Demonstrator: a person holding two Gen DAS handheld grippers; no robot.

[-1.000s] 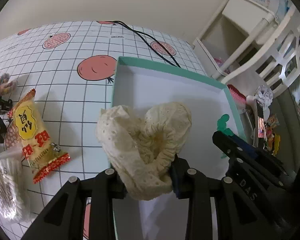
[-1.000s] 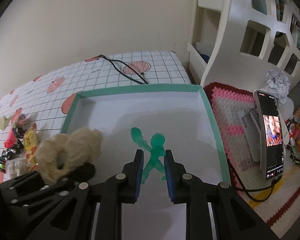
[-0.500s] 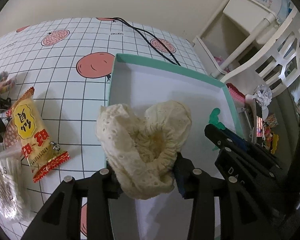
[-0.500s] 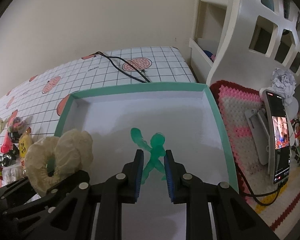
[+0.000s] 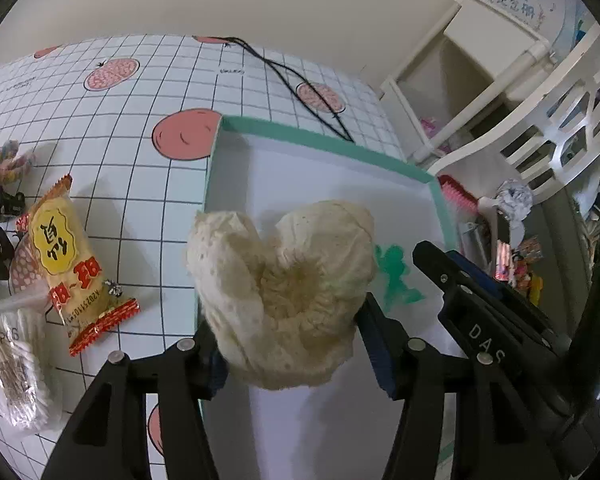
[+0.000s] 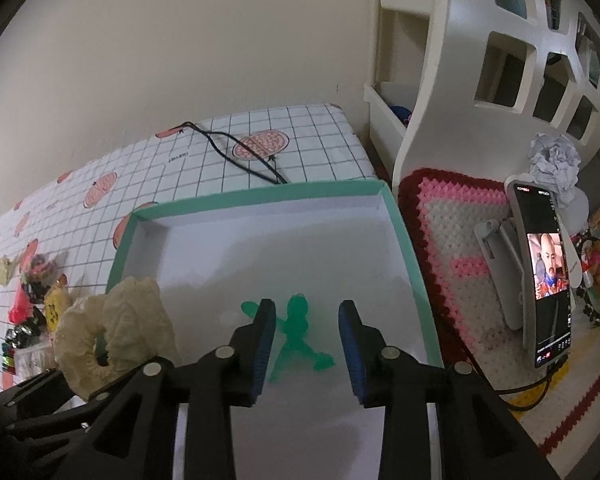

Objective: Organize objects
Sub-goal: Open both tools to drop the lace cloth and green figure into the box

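A cream lace scrunchie (image 5: 284, 280) sits between the fingers of my left gripper (image 5: 292, 340), over the left part of a teal-rimmed white box (image 5: 320, 136). The jaws are opening, and the puffed fabric still touches both pads. In the right wrist view the scrunchie (image 6: 116, 328) stands above the box's left rim (image 6: 260, 196). A green plastic figure (image 6: 298, 328) lies on the box floor between the fingers of my right gripper (image 6: 307, 312). Its jaws are opening too, and the pads stand clear of the figure. The figure (image 5: 396, 276) also shows in the left wrist view.
On the checked tablecloth left of the box lie a yellow snack packet (image 5: 68, 256), a bag of cotton swabs (image 5: 12, 376) and several small clips. A black cable (image 5: 300, 84) runs behind the box. A crocheted mat (image 6: 456, 232) and a propped phone (image 6: 544, 276) sit to the right.
Both grippers' jaws have spread apart. The scrunchie has puffed out between the left pads, and the right pads have come off the green figure. Neither hand has shifted much.
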